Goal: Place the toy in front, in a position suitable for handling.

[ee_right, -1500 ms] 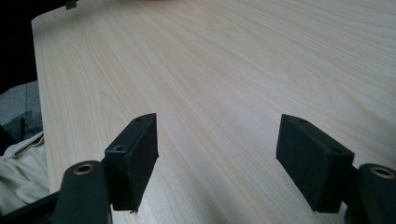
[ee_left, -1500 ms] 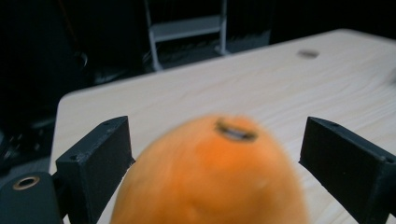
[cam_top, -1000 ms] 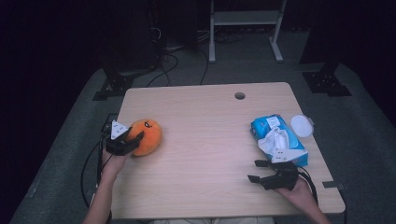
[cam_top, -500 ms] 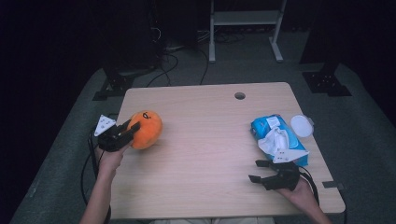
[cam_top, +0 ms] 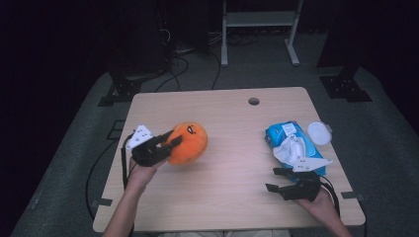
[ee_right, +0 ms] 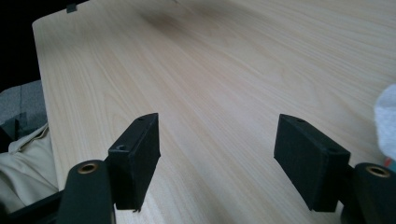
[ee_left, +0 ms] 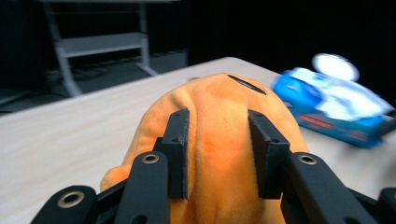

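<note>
An orange plush toy with a small black face hangs just above the left half of the wooden table. My left gripper is shut on it from the left. In the left gripper view both black jaws press into the toy's soft sides, left gripper. My right gripper rests low near the front right of the table, open and pointing left. Between its jaws there is only bare wood, right gripper.
A blue wipes packet with a white sheet pulled out lies just behind the right gripper, blurred in the left gripper view. A round white lid sits beside it. A cable hole marks the table's far side.
My left gripper has carried the orange plush toy to the right, toward the table's middle, and lifted it a little. The right gripper has stayed put.
</note>
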{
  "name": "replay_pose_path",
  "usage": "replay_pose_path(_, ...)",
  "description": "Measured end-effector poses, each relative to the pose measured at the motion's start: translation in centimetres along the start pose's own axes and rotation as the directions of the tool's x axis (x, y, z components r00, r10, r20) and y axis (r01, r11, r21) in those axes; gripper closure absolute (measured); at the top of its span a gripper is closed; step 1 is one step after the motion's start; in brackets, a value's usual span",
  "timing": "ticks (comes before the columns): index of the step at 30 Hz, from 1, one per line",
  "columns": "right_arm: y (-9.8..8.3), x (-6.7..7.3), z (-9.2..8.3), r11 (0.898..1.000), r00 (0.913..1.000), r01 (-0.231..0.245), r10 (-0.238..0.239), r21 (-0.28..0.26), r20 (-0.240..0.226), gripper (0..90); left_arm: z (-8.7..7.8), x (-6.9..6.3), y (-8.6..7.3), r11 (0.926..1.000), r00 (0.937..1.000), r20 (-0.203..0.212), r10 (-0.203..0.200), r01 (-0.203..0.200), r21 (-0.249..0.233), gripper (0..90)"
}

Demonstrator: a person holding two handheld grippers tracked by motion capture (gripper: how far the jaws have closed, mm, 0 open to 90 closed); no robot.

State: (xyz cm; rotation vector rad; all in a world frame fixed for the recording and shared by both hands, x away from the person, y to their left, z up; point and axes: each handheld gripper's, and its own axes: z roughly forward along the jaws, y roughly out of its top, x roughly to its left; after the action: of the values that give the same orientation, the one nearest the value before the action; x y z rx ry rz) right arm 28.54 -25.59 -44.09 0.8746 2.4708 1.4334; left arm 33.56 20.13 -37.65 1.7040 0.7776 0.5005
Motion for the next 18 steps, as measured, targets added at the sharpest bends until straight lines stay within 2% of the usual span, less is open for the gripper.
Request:
replay_pose_path(1, 0.0, 0.0, -0.1, 1.0, 1.0, 0.001, -0.001, -0.002, 0.003, 30.0, 0.8, -1.0, -0.7, 1.0, 0.999, 0.043, -0.008, 0.008, 0.006, 64.0)
replay_pose_path(2, 0.0, 0.0, -0.3, 1.0, 1.0, -0.001, 0.001, -0.007, 0.007, 30.0, 1.2, -1.5, -1.0, 0.9999, 0.9981, 0.061, -0.01, 0.009, 0.015, 64.0)
replay_pose_path(3, 0.0, 0.0, -0.3, 1.0, 1.0, -0.001, 0.001, -0.007, 0.007, 30.0, 1.2, -1.5, -1.0, 0.9999, 0.9981, 0.061, -0.01, 0.009, 0.015, 63.9)
replay_pose_path(5, 0.0, 0.0, -0.5, 1.0, 1.0, 0.001, -0.001, -0.014, 0.009, 30.0, 1.9, -2.5, -1.6, 0.9994, 0.9958, 0.092, -0.01, 0.007, 0.033, 64.0)
replay_pose_path(6, 0.0, 0.0, -0.6, 1.0, 0.9999, 0.001, 0.0, -0.017, 0.014, 30.0, 2.5, -3.5, -2.1, 0.9986, 0.9927, 0.12, -0.005, -0.002, 0.053, 64.0)
replay_pose_path(7, 0.0, 0.0, -0.6, 1.0, 0.9999, 0.001, 0.0, -0.017, 0.014, 30.0, 2.5, -3.5, -2.1, 0.9986, 0.9927, 0.12, -0.005, -0.002, 0.053, 64.0)
replay_pose_path(13, 0.1, 0.0, -0.8, 0.999, 0.9997, -0.003, 0.003, -0.033, 0.024, 30.0, 3.7, -6.3, -3.0, 0.998, 0.9787, 0.205, 0.011, -0.024, 0.058, 64.0)
replay_pose_path(14, 0.2, 0.0, -0.9, 0.999, 0.9997, 0.002, -0.001, -0.04, 0.025, 30.1, 4.2, -6.9, -3.6, 0.9973, 0.9756, 0.219, 0.01, -0.026, 0.069, 63.9)
replay_pose_path(16, 0.2, 0.0, -0.9, 0.999, 0.9997, 0.0, 0.001, -0.041, 0.026, 30.0, 4.4, -7.0, -4.0, 0.997, 0.9742, 0.226, 0.008, -0.026, 0.074, 64.0)
replay_pose_path(18, 0.2, -0.1, -0.8, 0.999, 0.9996, -0.003, 0.005, -0.037, 0.029, 30.0, 5.0, -7.1, -4.9, 0.9959, 0.9716, 0.236, -0.015, -0.006, 0.09, 64.0)
